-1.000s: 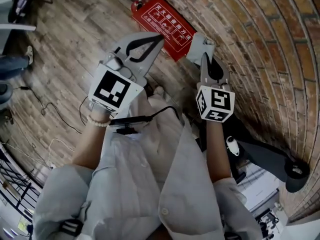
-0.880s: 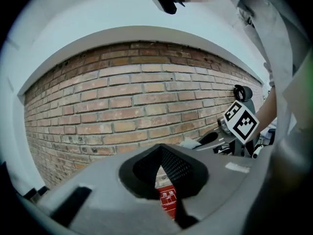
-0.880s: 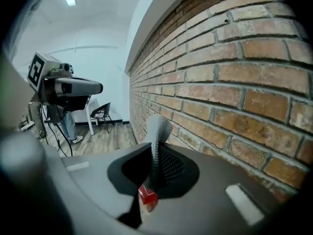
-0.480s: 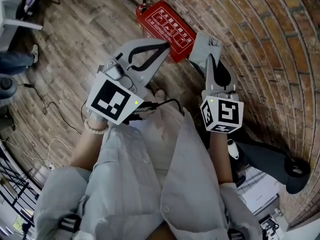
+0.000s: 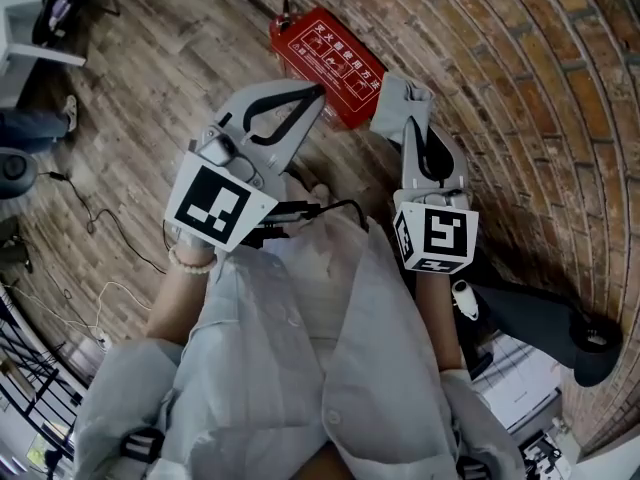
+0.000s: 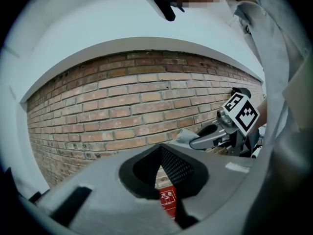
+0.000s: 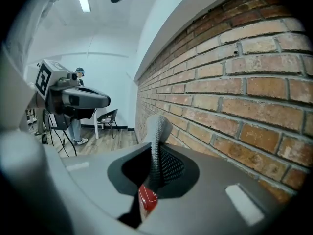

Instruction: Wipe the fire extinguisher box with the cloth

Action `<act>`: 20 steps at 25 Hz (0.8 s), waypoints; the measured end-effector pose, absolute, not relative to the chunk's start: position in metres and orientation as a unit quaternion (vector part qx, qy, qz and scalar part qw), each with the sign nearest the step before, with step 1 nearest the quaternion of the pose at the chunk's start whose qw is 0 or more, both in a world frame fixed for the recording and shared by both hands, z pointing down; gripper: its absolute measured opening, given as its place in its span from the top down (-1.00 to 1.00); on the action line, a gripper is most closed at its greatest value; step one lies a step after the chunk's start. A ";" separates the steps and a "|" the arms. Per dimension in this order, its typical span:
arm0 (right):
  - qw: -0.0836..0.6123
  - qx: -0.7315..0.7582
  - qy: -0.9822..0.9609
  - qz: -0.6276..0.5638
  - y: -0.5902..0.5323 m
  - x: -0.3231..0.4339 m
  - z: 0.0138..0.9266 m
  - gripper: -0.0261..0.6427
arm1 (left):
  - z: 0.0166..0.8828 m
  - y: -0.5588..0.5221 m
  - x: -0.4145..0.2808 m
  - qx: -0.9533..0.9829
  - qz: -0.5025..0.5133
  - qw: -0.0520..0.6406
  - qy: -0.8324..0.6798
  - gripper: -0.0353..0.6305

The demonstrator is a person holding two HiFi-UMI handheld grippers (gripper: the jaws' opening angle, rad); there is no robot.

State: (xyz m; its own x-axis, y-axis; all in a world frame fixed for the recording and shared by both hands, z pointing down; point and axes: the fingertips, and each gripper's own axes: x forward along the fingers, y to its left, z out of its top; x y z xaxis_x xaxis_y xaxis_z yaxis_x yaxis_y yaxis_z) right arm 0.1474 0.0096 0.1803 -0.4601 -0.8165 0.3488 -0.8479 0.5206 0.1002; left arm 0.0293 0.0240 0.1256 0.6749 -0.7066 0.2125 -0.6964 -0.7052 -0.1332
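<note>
Two grippers at the flat red rectangular fire extinguisher box by the brick wall | right gripper jaws pinch grey cloth just beside box | left gripper closed, empty | step, likely: approach | next: press cloth onto red face

The left gripper is held out ahead of the body and angled toward the right, its jaws closed tip to tip with nothing between them, and its marker cube faces up above the left forearm, which is bare and bent in at the elbow. The right gripper points forward alongside it, slightly apart, jaws clamped on the cloth, with the right forearm running straight back to the sleeve.
</note>
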 end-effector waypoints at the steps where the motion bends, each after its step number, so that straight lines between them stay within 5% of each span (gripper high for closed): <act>1: 0.180 0.487 -0.853 0.046 0.010 0.147 0.182 0.85 | 0.127 0.024 0.029 -0.915 -0.128 0.022 0.383 0.90; 20: 0.184 0.473 -0.861 0.042 0.018 0.138 0.181 0.85 | 0.127 0.032 0.029 -0.912 -0.131 0.028 0.388 0.90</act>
State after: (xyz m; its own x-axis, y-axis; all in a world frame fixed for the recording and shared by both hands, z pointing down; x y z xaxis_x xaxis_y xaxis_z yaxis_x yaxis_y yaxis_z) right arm 0.1383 0.0180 0.1815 -0.4853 -0.7983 0.3567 -0.8290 0.5498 0.1025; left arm 0.0292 0.0320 0.1272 0.6649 -0.7144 0.2182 -0.6998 -0.6979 -0.1524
